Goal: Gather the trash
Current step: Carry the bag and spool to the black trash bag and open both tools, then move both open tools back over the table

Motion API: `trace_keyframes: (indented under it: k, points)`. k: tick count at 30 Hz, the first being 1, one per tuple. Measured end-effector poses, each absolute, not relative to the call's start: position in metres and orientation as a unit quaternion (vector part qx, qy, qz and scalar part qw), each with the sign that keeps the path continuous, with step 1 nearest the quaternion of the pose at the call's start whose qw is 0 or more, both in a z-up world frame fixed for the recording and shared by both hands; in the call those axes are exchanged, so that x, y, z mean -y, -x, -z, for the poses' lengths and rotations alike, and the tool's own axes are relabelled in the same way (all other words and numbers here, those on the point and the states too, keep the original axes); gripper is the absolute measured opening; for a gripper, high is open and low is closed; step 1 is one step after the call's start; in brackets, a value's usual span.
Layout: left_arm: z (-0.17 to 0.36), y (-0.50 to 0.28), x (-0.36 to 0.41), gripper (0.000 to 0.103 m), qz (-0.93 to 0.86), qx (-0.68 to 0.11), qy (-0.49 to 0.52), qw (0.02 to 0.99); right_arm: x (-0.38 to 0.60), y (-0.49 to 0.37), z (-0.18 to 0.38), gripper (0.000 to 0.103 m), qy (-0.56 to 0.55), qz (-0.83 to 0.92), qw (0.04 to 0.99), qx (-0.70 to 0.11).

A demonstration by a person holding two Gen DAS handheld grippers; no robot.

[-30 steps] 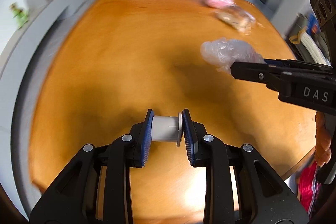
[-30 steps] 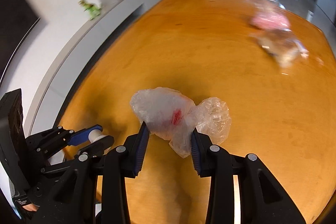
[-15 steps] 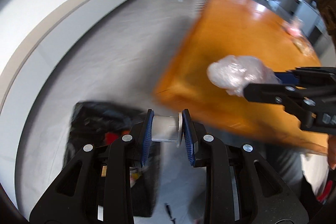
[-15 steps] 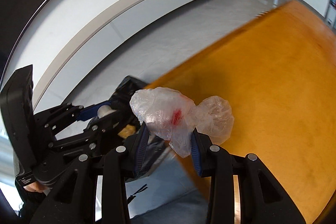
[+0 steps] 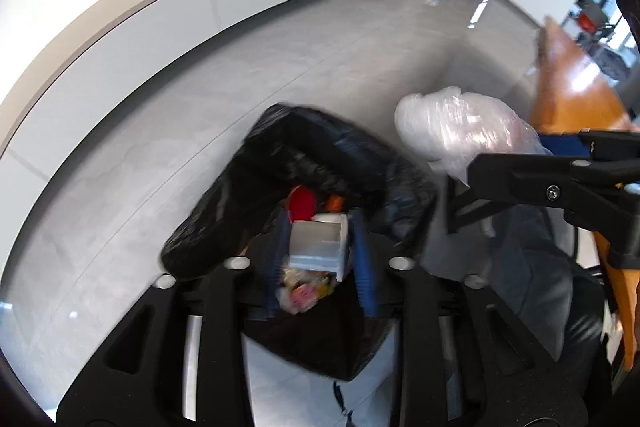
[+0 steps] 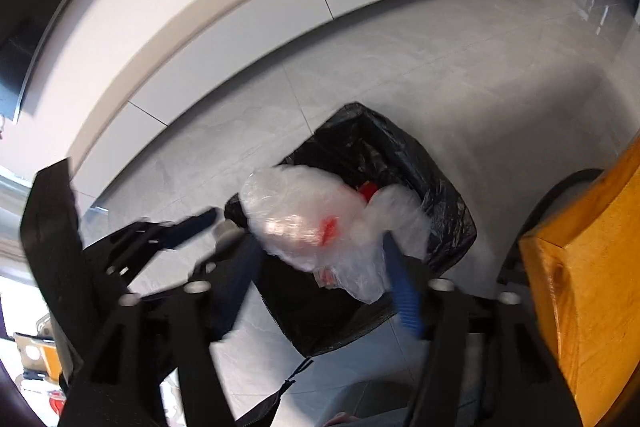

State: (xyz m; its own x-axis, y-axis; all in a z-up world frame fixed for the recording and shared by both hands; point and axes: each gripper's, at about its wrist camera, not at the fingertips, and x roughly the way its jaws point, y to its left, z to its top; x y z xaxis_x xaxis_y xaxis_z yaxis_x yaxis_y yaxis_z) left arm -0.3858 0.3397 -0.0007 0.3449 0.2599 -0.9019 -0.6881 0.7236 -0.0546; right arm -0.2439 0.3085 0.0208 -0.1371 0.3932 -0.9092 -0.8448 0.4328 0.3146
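Note:
A black-lined trash bin (image 5: 280, 163) (image 6: 440, 195) stands on the grey floor below both grippers, with a red item and other trash inside. My left gripper (image 5: 320, 263) hangs over its mouth and its jaws are opening; the white plastic spool (image 5: 318, 245) sits tilted between the blue pads, with a gap on each side. My right gripper (image 6: 324, 279) is also opening above the bin. The crumpled clear plastic bag (image 6: 320, 223) (image 5: 460, 131) with a red spot lies loose between its spread fingers. The left gripper (image 6: 216, 233) shows at the left of the right wrist view.
The orange wooden table (image 6: 580, 259) (image 5: 568, 83) ends just right of the bin. A dark chair (image 5: 532, 267) stands beside it. A long low white cabinet (image 6: 240, 39) runs along the wall behind the bin, across grey floor tiles.
Both grippers swung off the table and came over the trash bin. Both sets of jaws have spread apart, and the spool and the plastic bag sit loose between them.

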Motion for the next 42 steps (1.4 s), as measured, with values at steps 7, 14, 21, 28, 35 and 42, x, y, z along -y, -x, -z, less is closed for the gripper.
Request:
trace_keyframes:
  k: [7, 14, 21, 28, 35, 42]
  points:
    - [-0.005, 0.4, -0.348, 0.097, -0.342, -0.469, 0.217, 0.785, -0.303, 0.255, -0.027, 0.077, 0.197, -0.509, 0.628, -0.555]
    - [-0.015, 0.387, -0.33, 0.097, -0.32, -0.467, 0.198, 0.801, -0.277, 0.236, -0.045, 0.077, 0.173, -0.512, 0.644, -0.542]
    - [-0.033, 0.354, -0.301, 0.097, -0.286, -0.463, 0.172, 0.821, -0.228, 0.206, -0.068, 0.077, 0.141, -0.501, 0.671, -0.528]
    - [-0.049, 0.3, -0.255, 0.097, -0.224, -0.466, 0.128, 0.847, -0.157, 0.154, -0.08, 0.078, 0.097, -0.461, 0.707, -0.527]
    - [-0.057, 0.233, -0.203, 0.097, -0.16, -0.468, 0.106, 0.863, -0.068, 0.094, -0.083, 0.078, 0.054, -0.395, 0.751, -0.526]
    - [-0.061, 0.157, -0.143, 0.097, -0.093, -0.476, 0.085, 0.87, 0.02, 0.036, -0.084, 0.078, 0.009, -0.317, 0.785, -0.532]
